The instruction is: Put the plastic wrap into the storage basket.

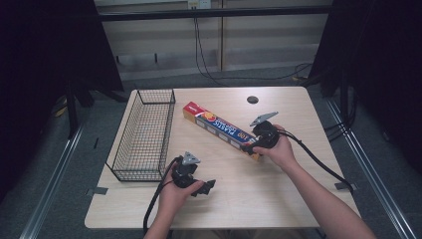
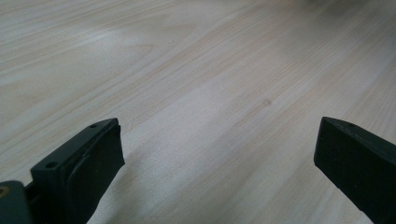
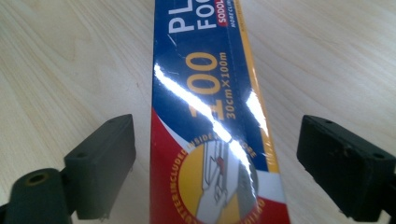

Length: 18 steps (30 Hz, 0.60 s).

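Note:
A long blue, red and yellow box of plastic food wrap [image 1: 219,128] lies slantwise across the middle of the wooden table. My right gripper [image 1: 250,147] stands open at the box's near end, one jaw on each side of it, with gaps to the box [image 3: 212,116] on both sides. My left gripper [image 1: 208,186] rests low near the table's front edge, open, with only bare wood [image 2: 210,93] between its jaws.
A black wire basket [image 1: 144,134] stands at the left side of the table, its inside bare. A dark round hole [image 1: 253,99] sits near the table's far edge. Cables trail from both grippers off the front and right edges.

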### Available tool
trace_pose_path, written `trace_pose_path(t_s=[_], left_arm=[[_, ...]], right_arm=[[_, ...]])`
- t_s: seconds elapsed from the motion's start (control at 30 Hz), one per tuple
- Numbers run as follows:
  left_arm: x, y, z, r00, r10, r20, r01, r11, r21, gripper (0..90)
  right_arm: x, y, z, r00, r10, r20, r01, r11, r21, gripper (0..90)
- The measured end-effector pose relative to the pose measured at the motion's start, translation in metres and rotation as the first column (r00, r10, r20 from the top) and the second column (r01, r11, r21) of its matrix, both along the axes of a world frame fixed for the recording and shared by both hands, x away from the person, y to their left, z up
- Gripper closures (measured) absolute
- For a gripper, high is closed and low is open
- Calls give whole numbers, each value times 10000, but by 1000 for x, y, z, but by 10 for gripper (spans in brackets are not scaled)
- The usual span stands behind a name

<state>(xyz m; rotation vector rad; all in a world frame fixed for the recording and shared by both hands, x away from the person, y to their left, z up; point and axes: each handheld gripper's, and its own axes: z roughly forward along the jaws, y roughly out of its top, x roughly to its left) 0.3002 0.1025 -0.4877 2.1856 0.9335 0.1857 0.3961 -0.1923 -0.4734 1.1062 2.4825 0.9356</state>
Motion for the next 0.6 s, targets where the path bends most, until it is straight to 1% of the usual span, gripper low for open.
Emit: trace_pose_path(t_s=[0.03, 0.07, 0.1, 0.13, 0.17, 0.2, 0.27, 0.3, 0.33, 0.37, 0.4, 0.43, 0.47, 0.53, 0.57, 0.6], left_arm=[[0, 0, 0, 9999, -81, -72, 81, 10000, -27, 13], [0, -1, -1, 9999, -9, -113, 9, 10000, 3, 13], [0, -1, -2, 9999, -67, -75, 68, 10000, 19, 13], [0, -2, -3, 10000, -6, -58, 5, 10000, -74, 13], [1, -2, -3, 9999, -103, -89, 103, 9999, 42, 13], [0, -2, -2, 9999, -71, -137, 73, 9999, 124, 13], [0, -2, -3, 9999, -90, -138, 92, 9999, 111, 13], [0, -2, -3, 9999, -99, -136, 101, 9998, 143, 13], [1, -2, -3, 9998, -105, -139, 107, 9998, 139, 13], [0, -3, -4, 9999, -60, -135, 61, 9999, 97, 13], [0, -3, -5, 9999, -12, -147, 14, 9999, 143, 13], [0, -3, -5, 9999, -7, -148, 9, 9999, 108, 13], [0, -3, -5, 9998, -77, -188, 80, 9998, 155, 13], [0, -2, -5, 9997, -158, -180, 163, 9996, 235, 13], [-1, -3, -5, 9999, -28, -144, 30, 9999, 156, 14], [-1, -3, -4, 9998, -120, -157, 122, 9999, 118, 14]], right_arm=[[1, 1, -1, 10000, 43, 3, -43, 10000, 71, 159], [2, 2, -1, 10000, -7, -7, 7, 10000, 64, 177], [4, 2, -2, 10000, -25, 19, 25, 10000, 86, 181], [5, 2, -2, 9999, -169, -16, 169, 9998, 48, 180], [7, 2, -3, 9999, -113, -9, 113, 9999, 71, 190], [9, 2, -3, 9999, -78, -71, 79, 9999, 150, 224], [11, 3, -5, 9992, -117, -378, 126, 9996, 241, 251], [12, 4, -5, 9992, -69, -398, 80, 9996, 257, 295], [12, 4, -5, 9992, 115, -386, -102, 9994, 343, 345], [11, 5, -5, 9989, 201, -414, -188, 9993, 325, 374], [10, 5, -4, 9990, 310, -330, -306, 9994, 137, 380], [8, 7, -3, 9993, 294, -239, -292, 9995, 78, 383], [8, 6, -3, 9989, 372, -272, -371, 9993, 49, 387], [4, 6, 0, 9980, 385, -508, -396, 9990, -210, 393], [3, 5, 0, 9976, 477, -508, -490, 9985, -248, 393], [1, 4, 0, 9971, 521, -546, -539, 9981, -305, 391]])
